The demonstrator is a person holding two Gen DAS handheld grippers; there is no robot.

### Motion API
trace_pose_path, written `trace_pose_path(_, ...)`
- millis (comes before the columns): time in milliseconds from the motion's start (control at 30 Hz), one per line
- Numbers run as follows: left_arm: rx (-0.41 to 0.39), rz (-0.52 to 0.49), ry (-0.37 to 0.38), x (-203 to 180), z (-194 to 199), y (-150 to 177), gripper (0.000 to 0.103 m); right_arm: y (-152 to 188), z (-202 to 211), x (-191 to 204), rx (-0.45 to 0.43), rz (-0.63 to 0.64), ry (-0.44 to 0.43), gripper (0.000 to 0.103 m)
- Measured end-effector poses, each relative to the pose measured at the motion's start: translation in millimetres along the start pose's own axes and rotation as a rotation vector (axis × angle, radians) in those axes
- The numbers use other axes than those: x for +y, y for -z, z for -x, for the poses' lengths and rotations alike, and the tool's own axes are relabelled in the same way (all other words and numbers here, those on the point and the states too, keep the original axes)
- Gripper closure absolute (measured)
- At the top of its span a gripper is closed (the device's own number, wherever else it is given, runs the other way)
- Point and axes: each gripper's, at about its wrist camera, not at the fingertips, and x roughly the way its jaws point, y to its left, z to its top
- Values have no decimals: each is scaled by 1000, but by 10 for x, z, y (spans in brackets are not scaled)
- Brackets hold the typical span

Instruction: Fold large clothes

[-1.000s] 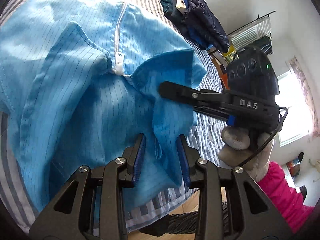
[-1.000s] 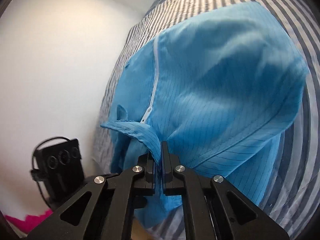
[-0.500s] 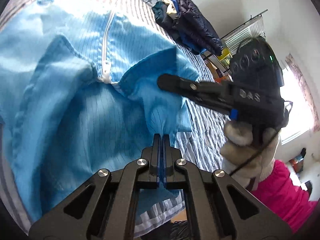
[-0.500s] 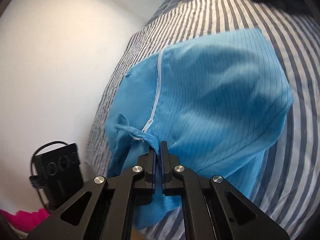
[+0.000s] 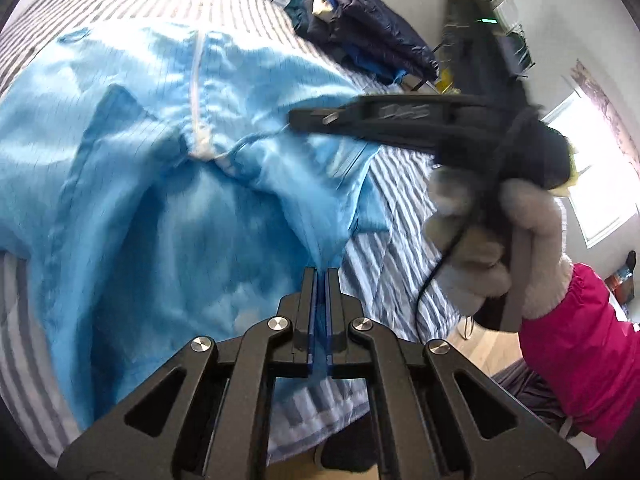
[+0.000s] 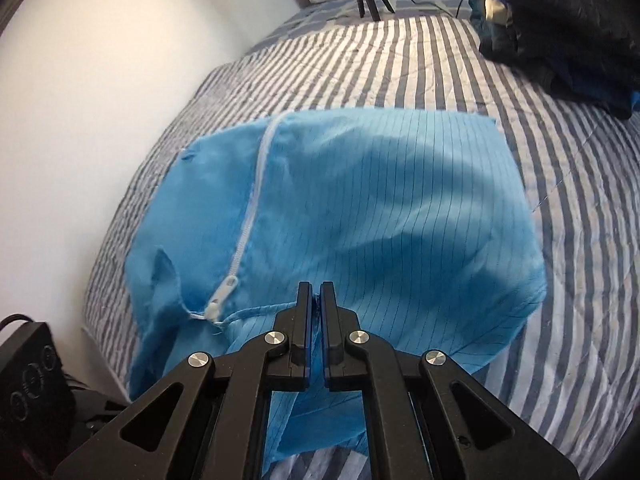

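A large light-blue pinstriped garment (image 5: pixel 160 208) (image 6: pixel 380 208) with a white zipper (image 6: pixel 248 232) lies on the striped bed. My left gripper (image 5: pixel 321 274) is shut on a fold of its near edge. My right gripper (image 6: pixel 317 290) is shut on the blue fabric by the collar, just right of the zipper pull (image 6: pixel 218 300). In the left wrist view the right gripper (image 5: pixel 296 117) reaches in from the right, held by a gloved hand (image 5: pixel 480 248), its tip pinching the cloth. The fabric between the two grips hangs lifted off the bed.
The bed has a grey-and-white striped cover (image 6: pixel 560 200). A pile of dark clothes (image 5: pixel 360 36) (image 6: pixel 560 32) sits at the far right. A white wall (image 6: pixel 100 80) runs along the left. A pink sleeve (image 5: pixel 580 352) and wooden floor (image 5: pixel 472 332) lie off the bed's near edge.
My left gripper closed on the garment's near fold. Both grippers rose, lifting the collar end of the garment, and the right one tilted so more of the bed shows.
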Motion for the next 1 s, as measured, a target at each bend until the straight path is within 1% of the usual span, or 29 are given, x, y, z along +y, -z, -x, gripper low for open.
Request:
trace_pose_path(33,5,3,-9,24,61,-3,102,4,54,16,-9,-2,-7,100)
trace_pose_path(133,-44,20,-50,174,422,27,97,77,318,23,-17,-10,-49,100)
trace_pose_path(200,-53,35,-75,290,598,51,89,197,492,144,-2,13,-80,100)
trace_pose_path(233,-55,49,-97,373,707,67,83,271,551,199,11,27,-81,100)
trace_pose_path(300,-61,75,-132,496,839,100,81,464,654,289,44,47,-57,100)
trace_pose_path(333,-61,103,-146,566,892,124,79,551,672,319,56,44,-50,98)
trace_pose_path(367,-57,133,-149,621,913,136,72,653,667,342,77,29,-52,95)
trace_pose_path(433,-58,188,-154,708,943,173,66,796,642,330,113,-14,-52,73)
trace_pose_path(467,-58,195,-168,727,937,186,65,846,615,331,126,-35,-52,70)
trace_pose_path(600,-24,175,-240,697,918,310,65,965,440,293,191,-132,-50,70)
trace_pose_path(667,10,188,-267,716,826,349,65,938,349,199,206,-192,-29,70)
trace_pose_path(767,50,232,-284,817,697,411,65,1067,368,65,238,-305,-30,70)
trace_pose_path(867,65,284,-272,928,638,456,66,1115,297,-64,272,-394,-66,70)
trace_pose_path(900,63,295,-266,953,625,456,69,1123,291,-70,273,-406,-72,70)
trace_pose_path(933,67,301,-259,970,617,458,78,1124,294,-66,273,-412,-79,70)
trace_pose_path(967,68,308,-244,980,615,455,86,1121,302,-68,274,-418,-89,70)
trace_pose_path(1000,67,303,-235,968,620,452,87,1116,317,-53,273,-428,-107,70)
